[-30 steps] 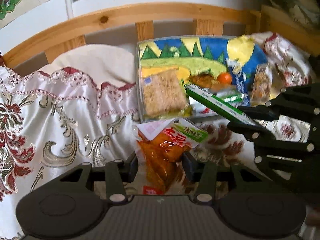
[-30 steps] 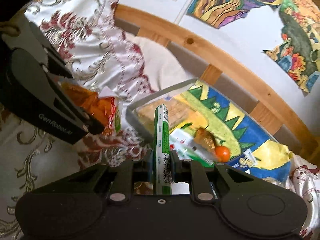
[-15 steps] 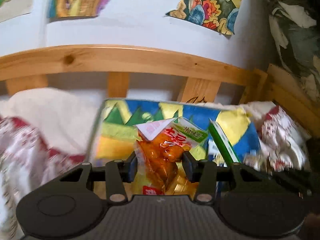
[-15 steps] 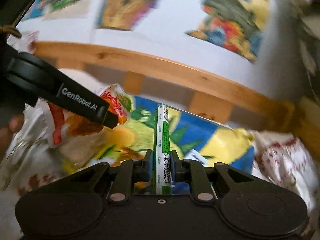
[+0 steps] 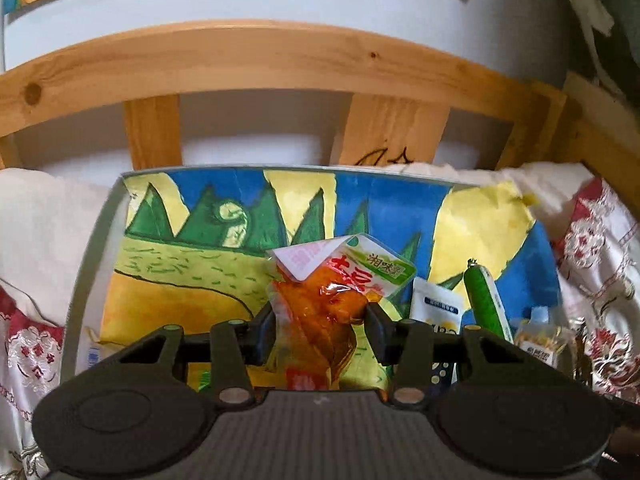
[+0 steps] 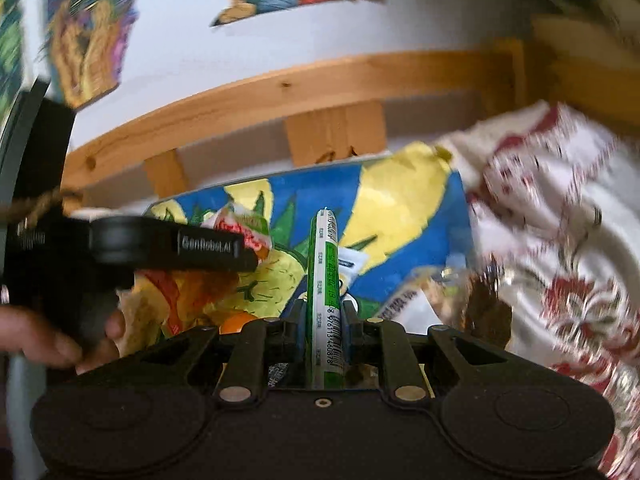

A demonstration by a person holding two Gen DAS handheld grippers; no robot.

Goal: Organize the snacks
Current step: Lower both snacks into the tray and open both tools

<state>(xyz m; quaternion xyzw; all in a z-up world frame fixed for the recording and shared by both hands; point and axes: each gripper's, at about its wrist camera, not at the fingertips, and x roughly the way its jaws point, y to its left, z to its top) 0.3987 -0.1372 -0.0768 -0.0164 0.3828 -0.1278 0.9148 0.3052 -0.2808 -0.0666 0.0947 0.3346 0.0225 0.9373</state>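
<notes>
Left gripper (image 5: pixel 321 318) clamps the orange snack pouch (image 5: pixel 320 312), right gripper (image 6: pixel 323 312) pinches the green sausage stick (image 6: pixel 325 296), both poised above the tray (image 5: pixel 96 248) for dropping in

Both tongs, snacks clamped, now up over the tray (image 5: pixel 90 264).

Painted tray floor (image 5: pixel 192 280) bare at ten o'clock, small packets (image 5: pixel 438 308) crowding four o'clock, wooden rail (image 5: pixel 280 60) barring twelve o'clock
</notes>
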